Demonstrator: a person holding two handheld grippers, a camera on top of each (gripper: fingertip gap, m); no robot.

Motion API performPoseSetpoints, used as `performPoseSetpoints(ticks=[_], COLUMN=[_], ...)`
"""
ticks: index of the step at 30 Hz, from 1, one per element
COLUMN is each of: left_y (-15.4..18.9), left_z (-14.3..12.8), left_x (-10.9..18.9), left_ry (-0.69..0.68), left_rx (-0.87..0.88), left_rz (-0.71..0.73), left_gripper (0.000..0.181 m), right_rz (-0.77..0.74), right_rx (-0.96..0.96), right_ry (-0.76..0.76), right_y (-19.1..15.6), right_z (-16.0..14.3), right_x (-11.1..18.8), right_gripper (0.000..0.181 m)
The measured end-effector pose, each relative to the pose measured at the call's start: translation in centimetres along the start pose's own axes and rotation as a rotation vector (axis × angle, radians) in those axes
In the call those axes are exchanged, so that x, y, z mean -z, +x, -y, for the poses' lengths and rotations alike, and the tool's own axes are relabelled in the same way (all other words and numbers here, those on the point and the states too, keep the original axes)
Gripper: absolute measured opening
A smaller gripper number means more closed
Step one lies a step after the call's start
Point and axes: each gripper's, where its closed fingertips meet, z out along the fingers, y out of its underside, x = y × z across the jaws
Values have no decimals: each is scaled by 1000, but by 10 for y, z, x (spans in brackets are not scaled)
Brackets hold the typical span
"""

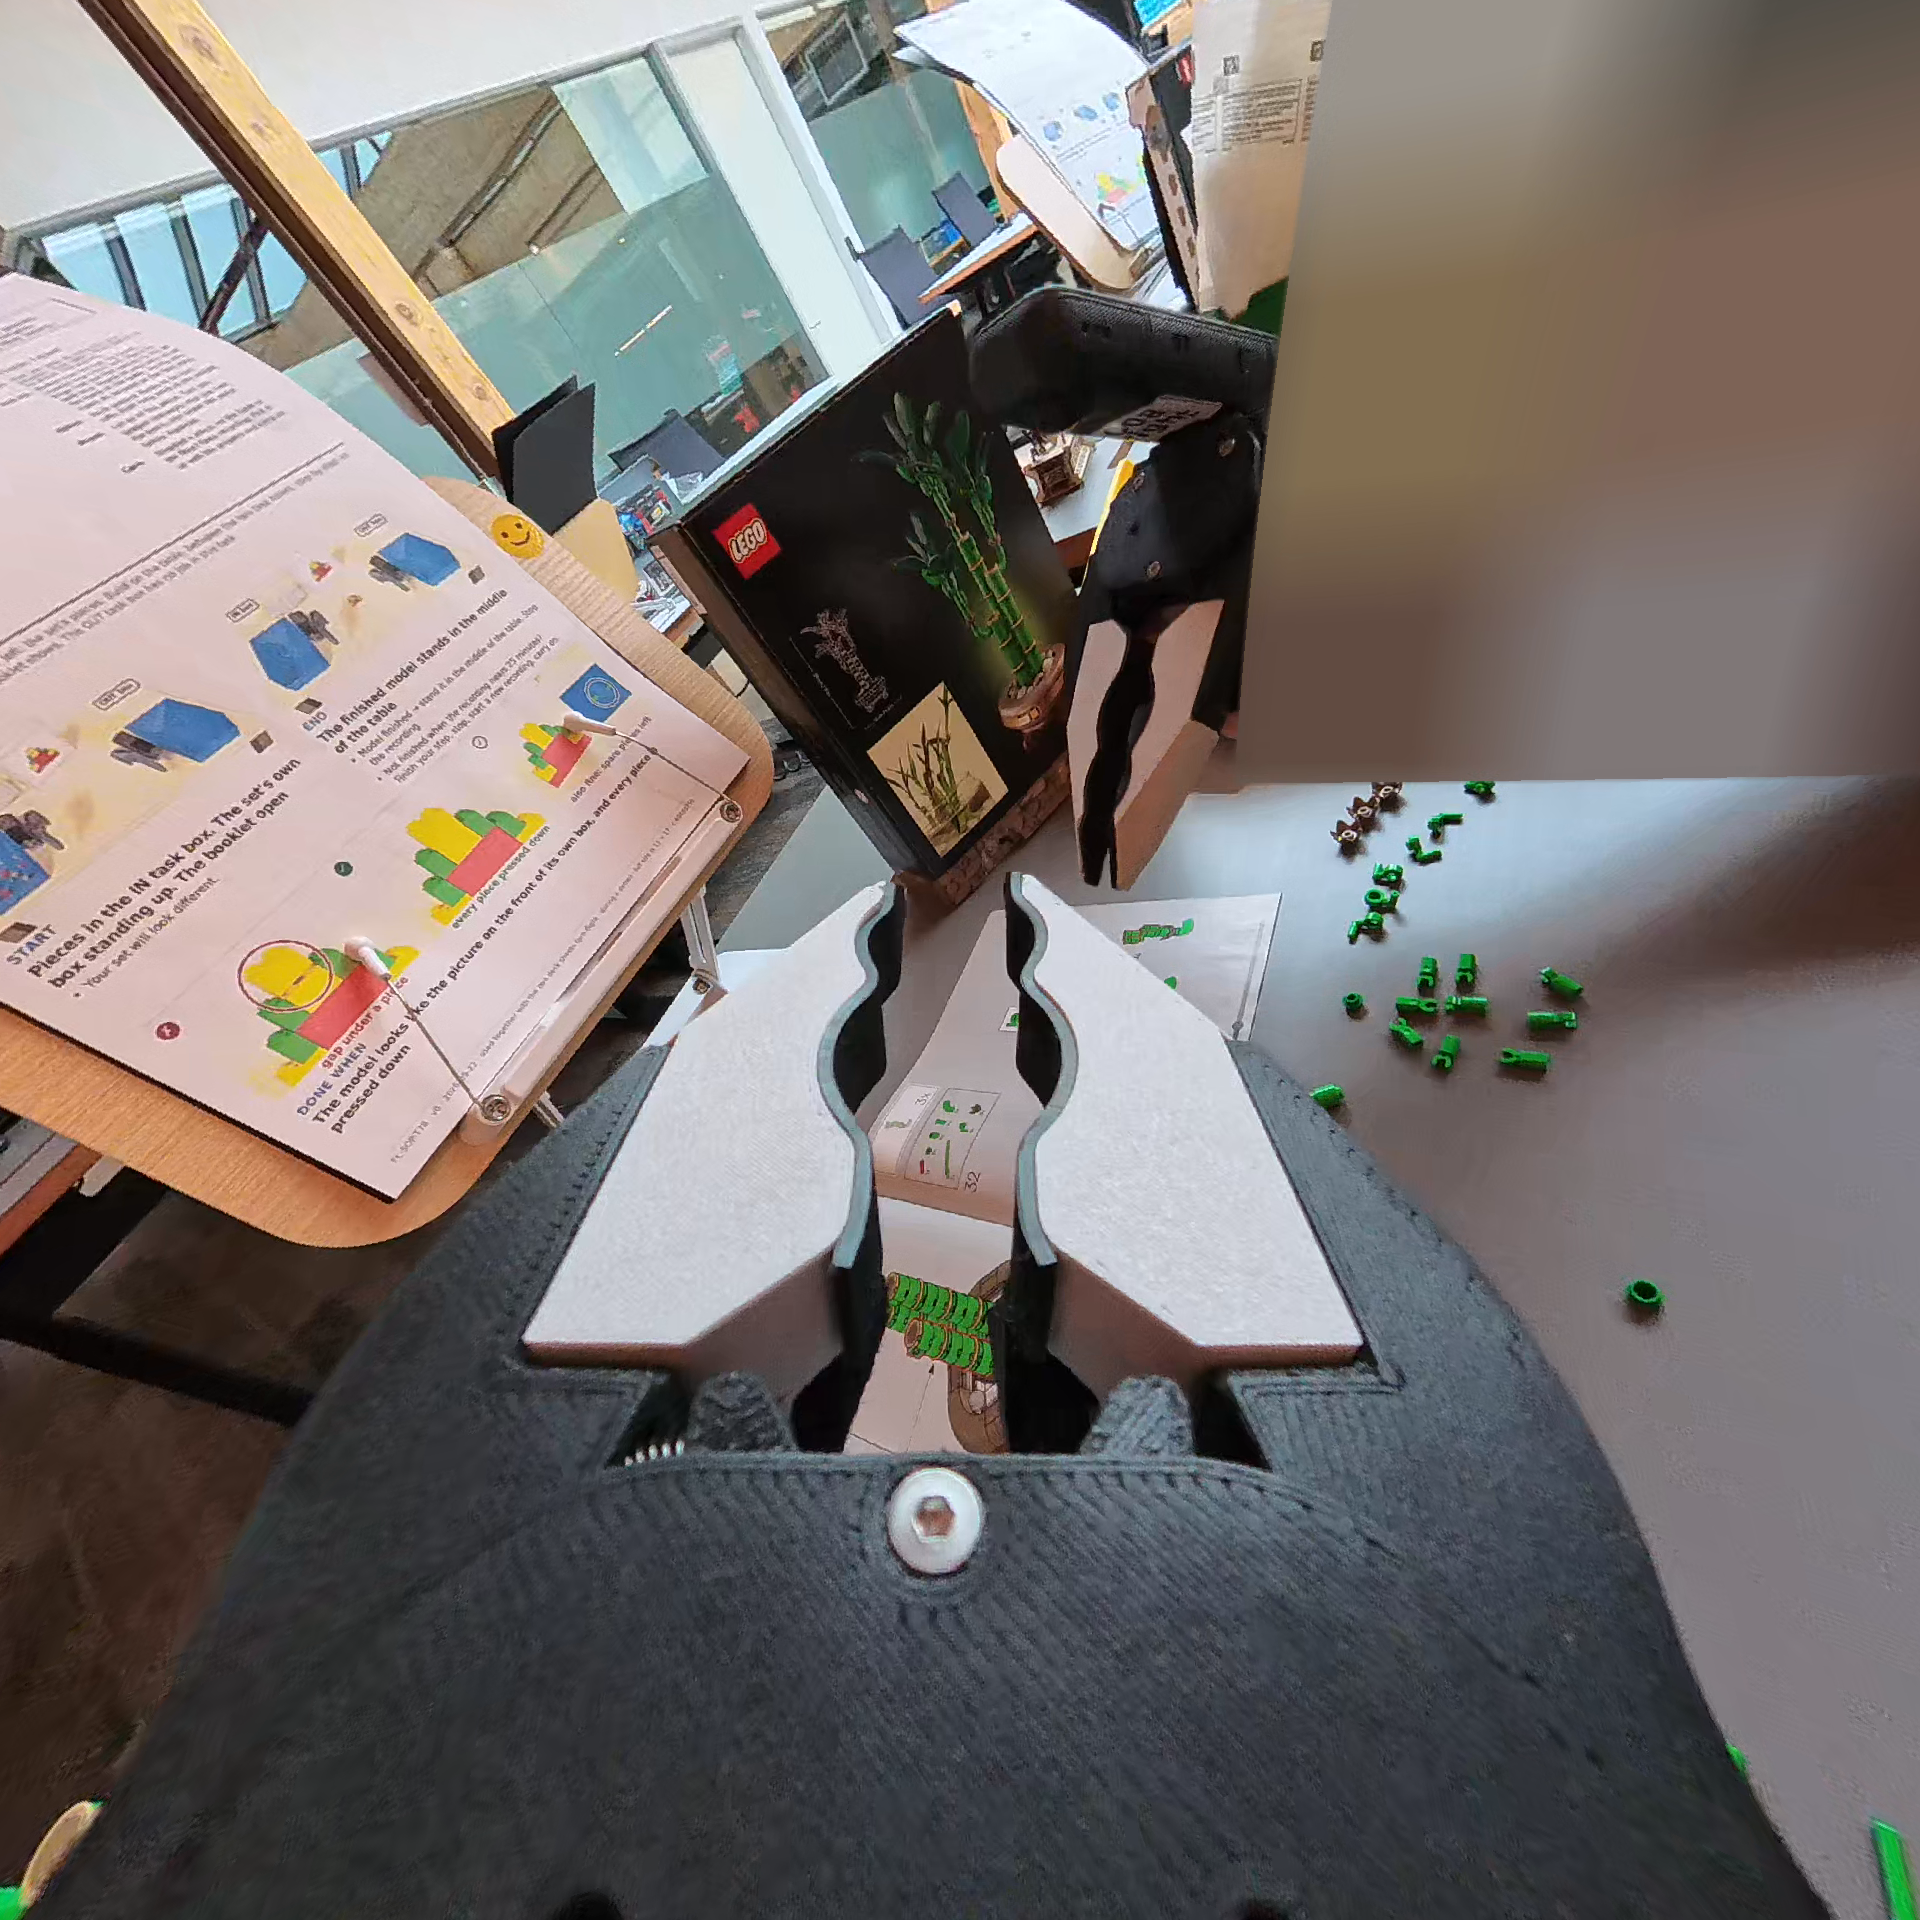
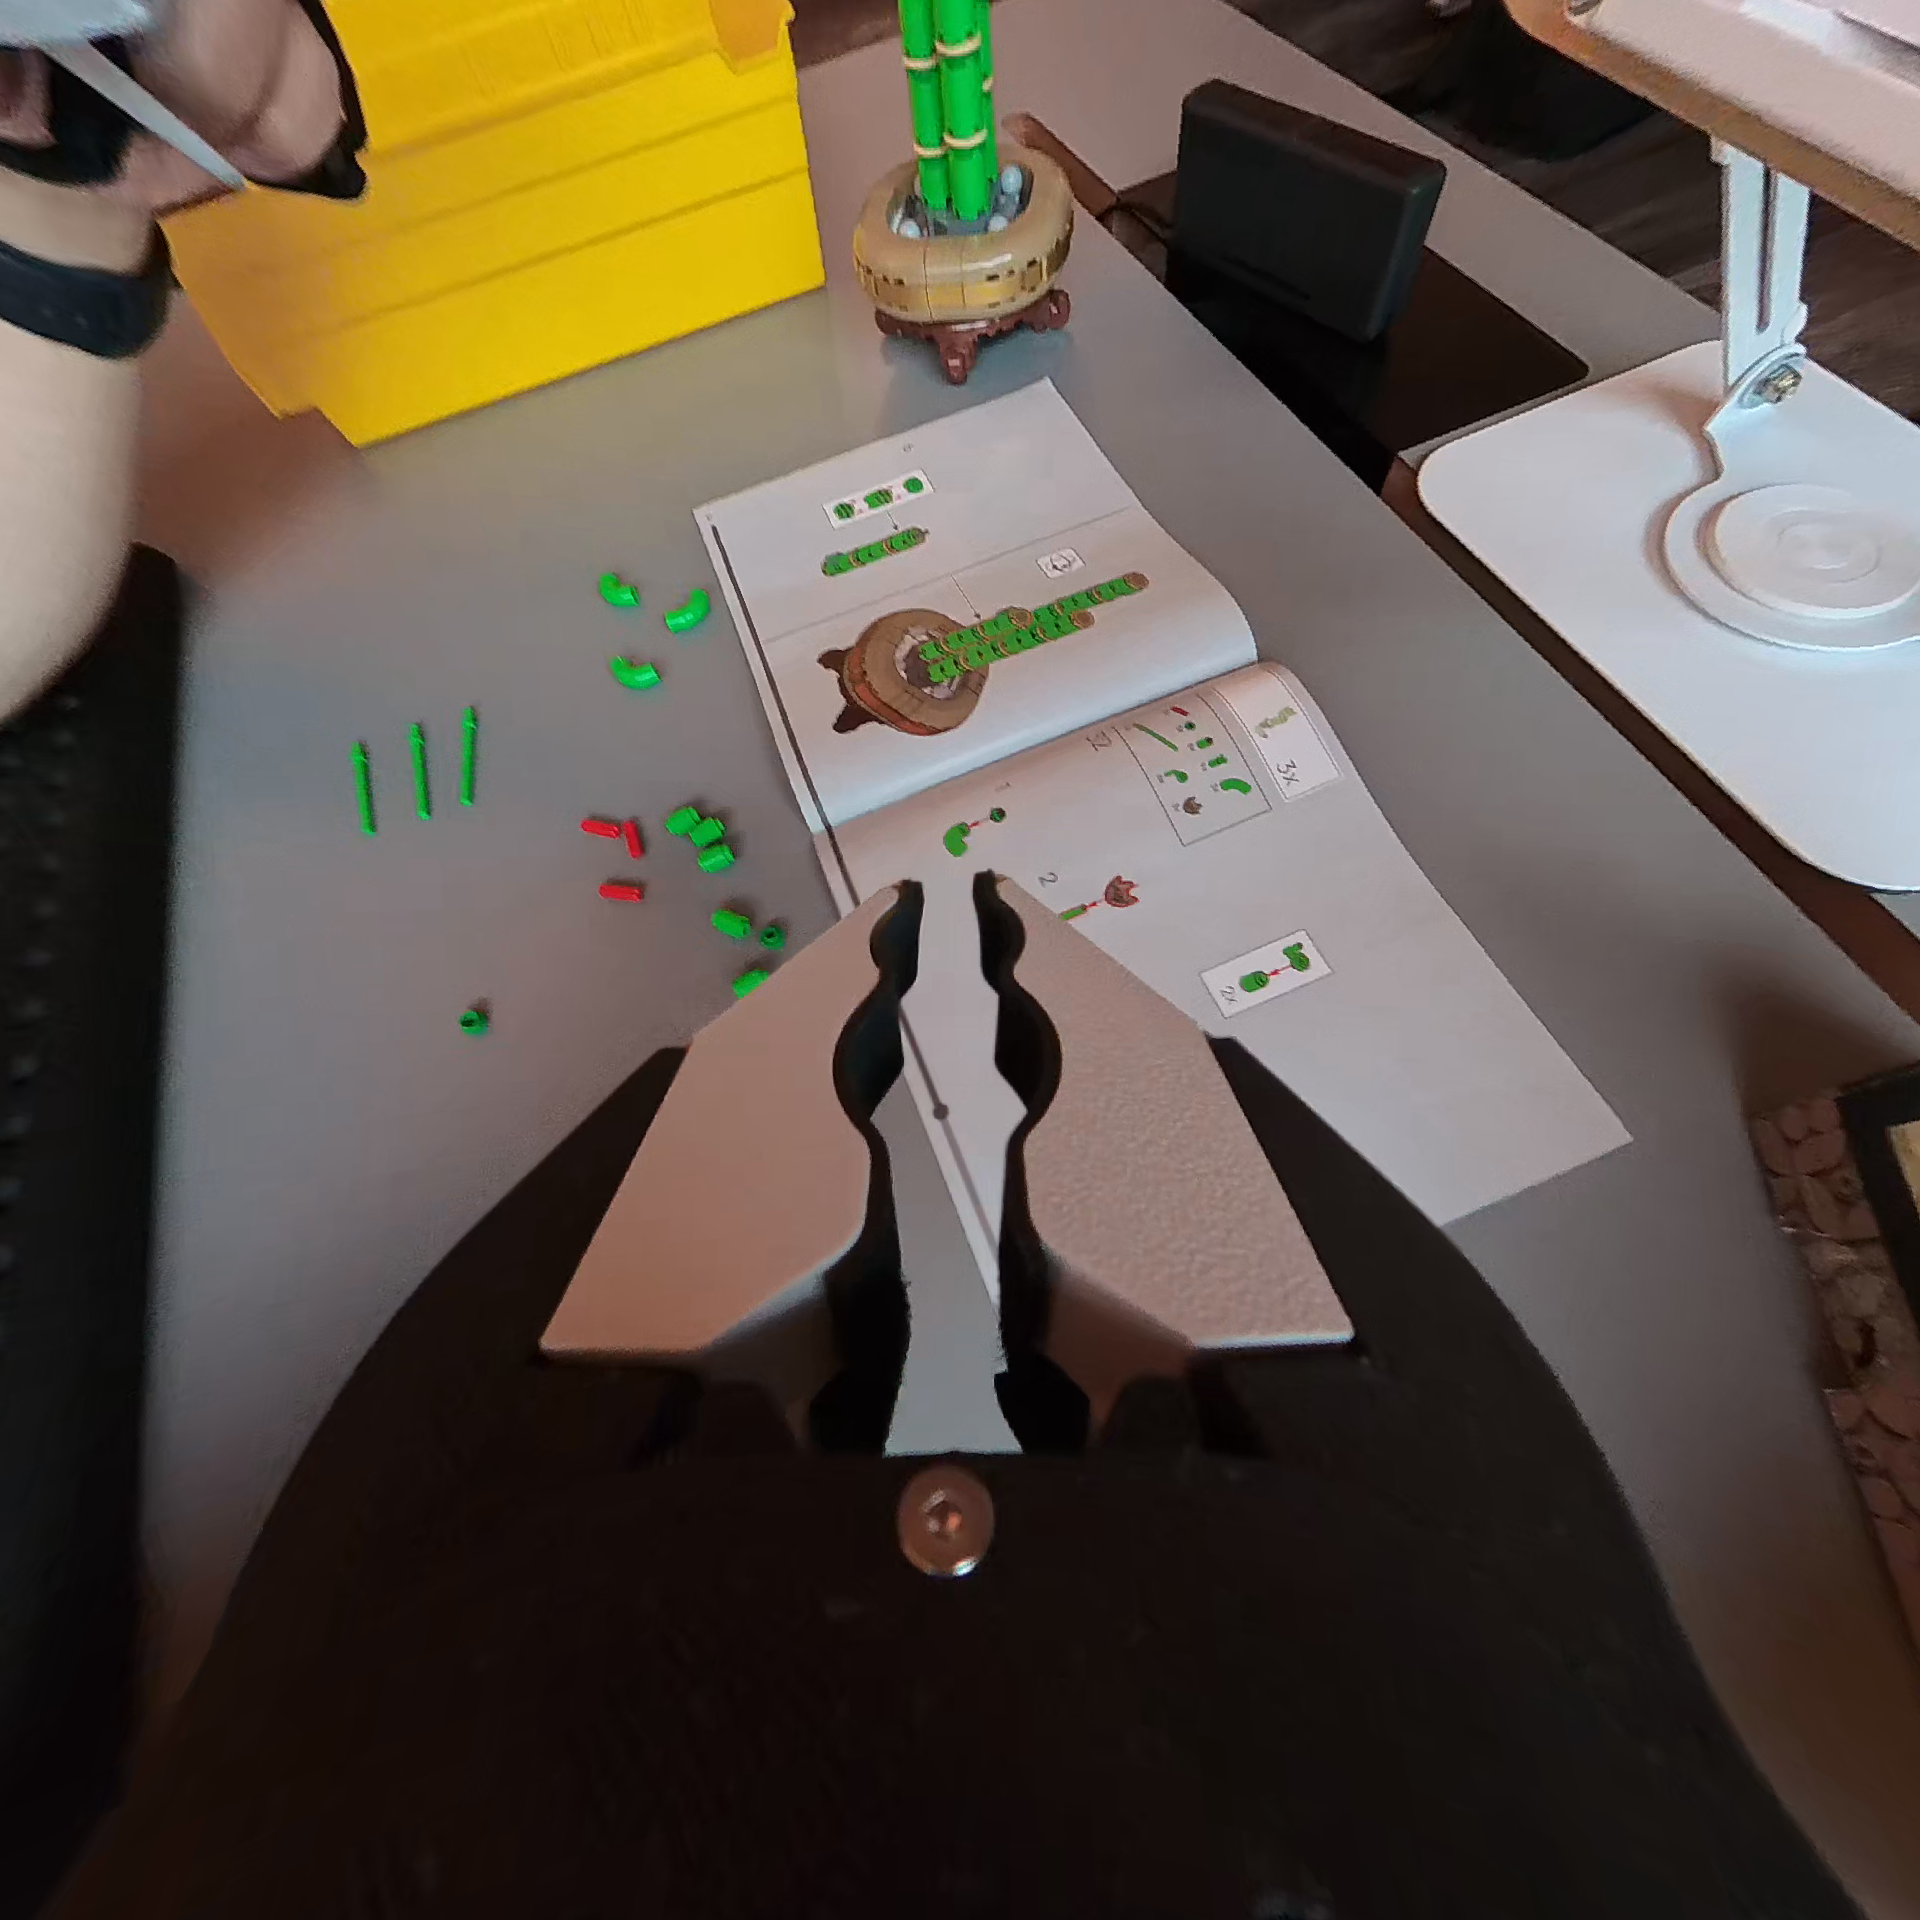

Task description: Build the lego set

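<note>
Both grippers empty: left gripper [image 1: 951,904] and right gripper [image 2: 948,894] slightly spread above the booklet [image 2: 1039,520]. Loose green pieces [image 2: 707,831] mid-bench: tiny, rigid, slippery; pinch across flats. Bamboo model [image 2: 961,239] at far edge.

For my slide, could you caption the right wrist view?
Open, empty right hand-held gripper above the instruction booklet, loose green pieces alongside, bamboo model beyond.

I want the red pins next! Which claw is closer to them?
Right. The right claw hovers over the booklet edge, just beside the red pins; the left claw is farther off, up near the yellow box.
</note>
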Motion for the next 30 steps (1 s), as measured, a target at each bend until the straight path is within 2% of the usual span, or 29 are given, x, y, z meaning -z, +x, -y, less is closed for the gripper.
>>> performPoseSetpoints(ticks=[7,10,14,18,30], left_y=[-3,-4,-6,-8,-10], left_z=[-1,-1,0,0,2], left_x=[3,5,7,11,15], left_ry=[-10,-11,-10,-13,-19], left_rx=[6,6,2,-1,-13], left_rz=[2,2,8,13,13], left_gripper=[16,16,16,15,14], right_rz=[-69,-9,9,83,-13], right_rx=[21,89,215,217,161], right_ry=[7,-24,-227,-342,-304], right_y=[12,-4,-16,-24,4], right_z=[0,-3,-34,-61,-59], right_x=[6,-3,-23,-22,5], right_gripper=[10,10,11,10,11])
